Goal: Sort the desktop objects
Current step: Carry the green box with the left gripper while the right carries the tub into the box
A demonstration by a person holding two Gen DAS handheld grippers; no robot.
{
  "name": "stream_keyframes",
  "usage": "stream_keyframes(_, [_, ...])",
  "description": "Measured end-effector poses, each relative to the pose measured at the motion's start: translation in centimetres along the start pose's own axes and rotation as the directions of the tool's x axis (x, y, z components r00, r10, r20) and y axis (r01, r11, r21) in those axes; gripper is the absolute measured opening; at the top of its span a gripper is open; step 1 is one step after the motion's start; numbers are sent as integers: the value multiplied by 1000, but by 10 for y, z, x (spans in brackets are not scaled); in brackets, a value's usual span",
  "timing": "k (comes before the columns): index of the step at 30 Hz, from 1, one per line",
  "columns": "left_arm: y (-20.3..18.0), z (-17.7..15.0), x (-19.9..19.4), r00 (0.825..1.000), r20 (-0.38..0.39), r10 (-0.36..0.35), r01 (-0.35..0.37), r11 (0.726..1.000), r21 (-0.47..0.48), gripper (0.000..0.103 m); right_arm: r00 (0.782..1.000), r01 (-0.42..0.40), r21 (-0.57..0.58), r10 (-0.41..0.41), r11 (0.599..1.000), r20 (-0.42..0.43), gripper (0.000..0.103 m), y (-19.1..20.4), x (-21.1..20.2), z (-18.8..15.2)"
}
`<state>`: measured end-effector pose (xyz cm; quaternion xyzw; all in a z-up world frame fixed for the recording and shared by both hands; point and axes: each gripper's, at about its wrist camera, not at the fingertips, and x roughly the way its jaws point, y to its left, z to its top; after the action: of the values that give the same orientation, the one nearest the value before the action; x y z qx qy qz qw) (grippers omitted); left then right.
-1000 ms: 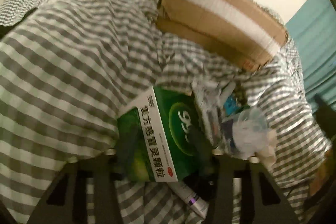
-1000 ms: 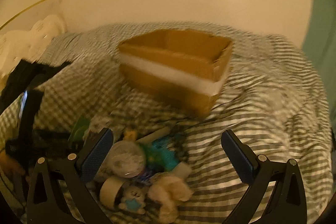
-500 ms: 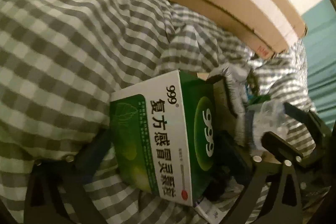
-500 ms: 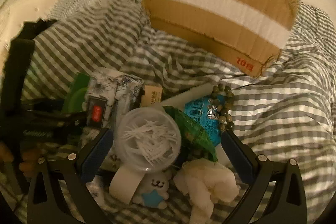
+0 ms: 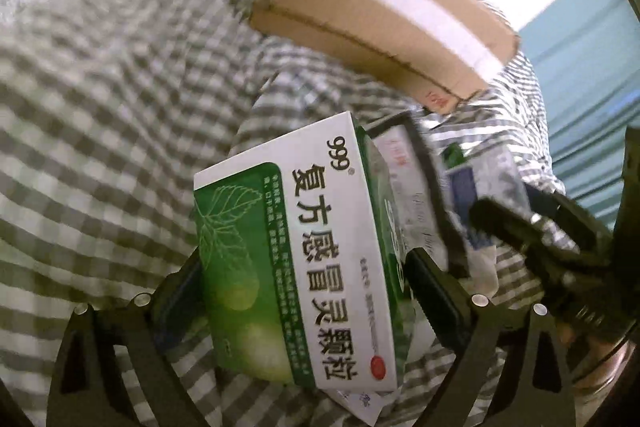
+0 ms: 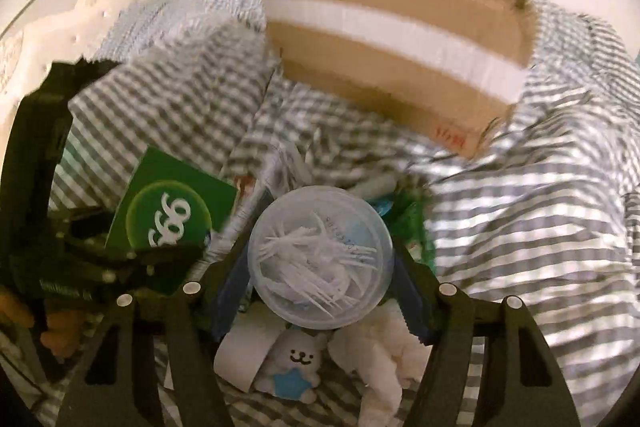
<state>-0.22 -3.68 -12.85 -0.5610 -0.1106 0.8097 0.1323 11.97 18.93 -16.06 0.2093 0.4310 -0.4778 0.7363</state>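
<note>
- The green-and-white medicine box [image 5: 304, 259] sits pinched between the left gripper's [image 5: 308, 291] fingers, above the gingham sheet [image 5: 100, 107].
- The right gripper [image 6: 320, 283] clamps a clear round tub of floss picks [image 6: 320, 259], probably lifted slightly off the pile.
- The cardboard box [image 6: 392, 43] lies beyond; a bear figurine [image 6: 292, 363] lies below the tub.

Surface: a rumpled grey-and-white checked bedcover [image 6: 540, 219] filled most of both views.
Upper centre: a brown cardboard box with a white tape band [image 6: 392, 39] sat on it.
Lower centre, right wrist view: a white bear figurine with a blue star [image 6: 294, 367], a white fluffy toy [image 6: 384, 359] and a white tape roll [image 6: 242, 355] lay there.
</note>
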Motion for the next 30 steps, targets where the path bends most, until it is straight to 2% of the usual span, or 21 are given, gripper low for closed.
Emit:
stream_keyframes(3, [-5,1,-18,998,55,36,-38,999,28,95,998,-12,39,9,999,64,66,-8,-20,2])
stream_keyframes(9, [-9,17,-40,988,141,56,-58,998,5,93,989,14,91,-28,996,149,66,-20,-47,10])
stream_keyframes(17, [-22,54,-75,969,246,13,-23,999,38,93,968,8,112,-35,994,247,66,-26,-88,29])
stream_keyframes(23, [-32,92,-93,954,298,-39,17,997,73,93,959,0,138,-39,990,282,66,-36,-108,47])
stream_keyframes(30, [-49,144,-104,926,375,-49,-1,991,131,93,940,46,144,-92,989,328,66,-47,-128,81])
